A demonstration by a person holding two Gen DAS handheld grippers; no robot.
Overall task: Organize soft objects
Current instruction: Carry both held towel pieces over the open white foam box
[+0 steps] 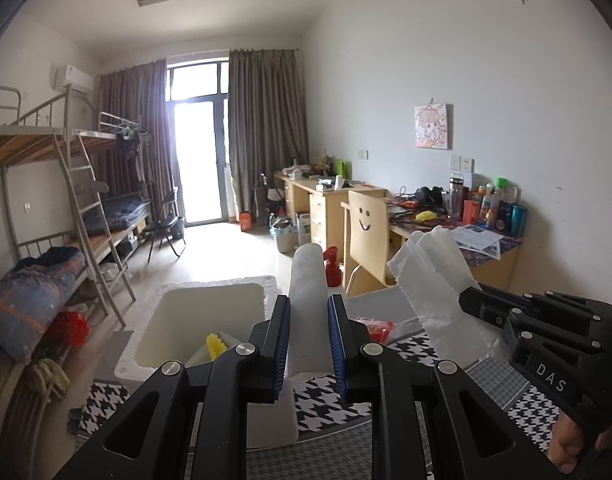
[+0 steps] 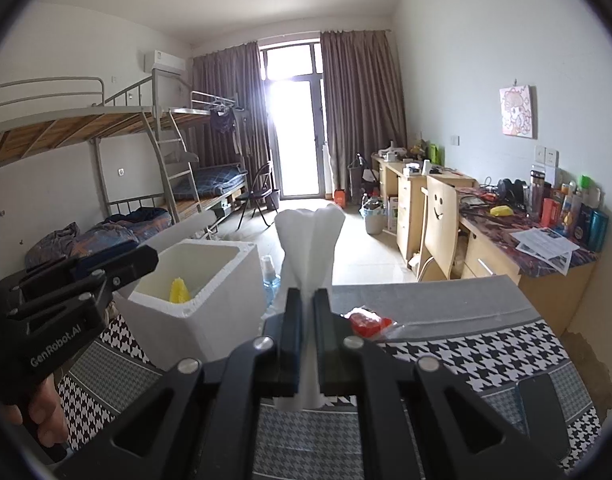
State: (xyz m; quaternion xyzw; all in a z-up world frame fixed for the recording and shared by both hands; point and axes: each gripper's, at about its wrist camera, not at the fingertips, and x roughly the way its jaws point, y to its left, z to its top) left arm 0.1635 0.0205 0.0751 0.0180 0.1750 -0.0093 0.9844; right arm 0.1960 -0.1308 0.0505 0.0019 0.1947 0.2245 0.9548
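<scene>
The left gripper is clamped on a white foam roll, jaws part-open around it; the right gripper pinches a white foam sheet nearly flat. Both pieces are held up at frame centre, beside the foam box holding a yellow sponge. Likely next: lowering each into the box.

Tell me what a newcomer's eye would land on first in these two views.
First, the white foam sheet held up in mid-air: the left gripper pinches one end and the right gripper the other. Next, the open white foam box standing on the houndstooth cloth to the left, with a yellow object inside. Behind it, a red packet lies on the cloth.
</scene>
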